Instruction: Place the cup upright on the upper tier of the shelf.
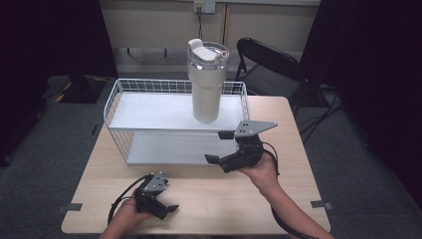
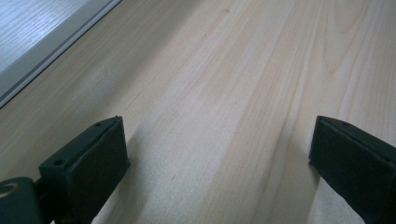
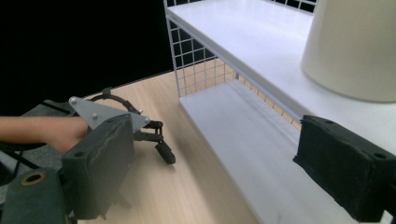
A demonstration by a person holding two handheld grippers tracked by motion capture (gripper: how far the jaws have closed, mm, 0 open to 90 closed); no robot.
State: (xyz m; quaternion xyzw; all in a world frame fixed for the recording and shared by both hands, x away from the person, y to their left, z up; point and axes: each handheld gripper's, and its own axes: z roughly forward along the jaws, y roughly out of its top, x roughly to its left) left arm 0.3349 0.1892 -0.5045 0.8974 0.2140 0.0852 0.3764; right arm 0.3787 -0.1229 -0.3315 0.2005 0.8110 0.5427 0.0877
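Note:
A cream tumbler (image 1: 206, 79) with a clear lid stands upright on the top board of a white wire shelf rack (image 1: 149, 112). Its base (image 3: 355, 46) fills the upper right of the right gripper view. My right gripper (image 1: 218, 147) is open, held just in front of the rack's right end and below the tumbler, with nothing between its jaws (image 3: 224, 163). My left gripper (image 1: 164, 196) rests low over the wooden table (image 1: 209, 194) near the front edge. It is open and empty (image 2: 219, 154) above bare wood.
The rack has a lower board (image 3: 243, 140) under the top board (image 3: 243, 32), with wire mesh at the sides and back. The lower board's edge (image 2: 28, 42) shows in the left gripper view. A black folding chair (image 1: 268, 64) stands behind the table.

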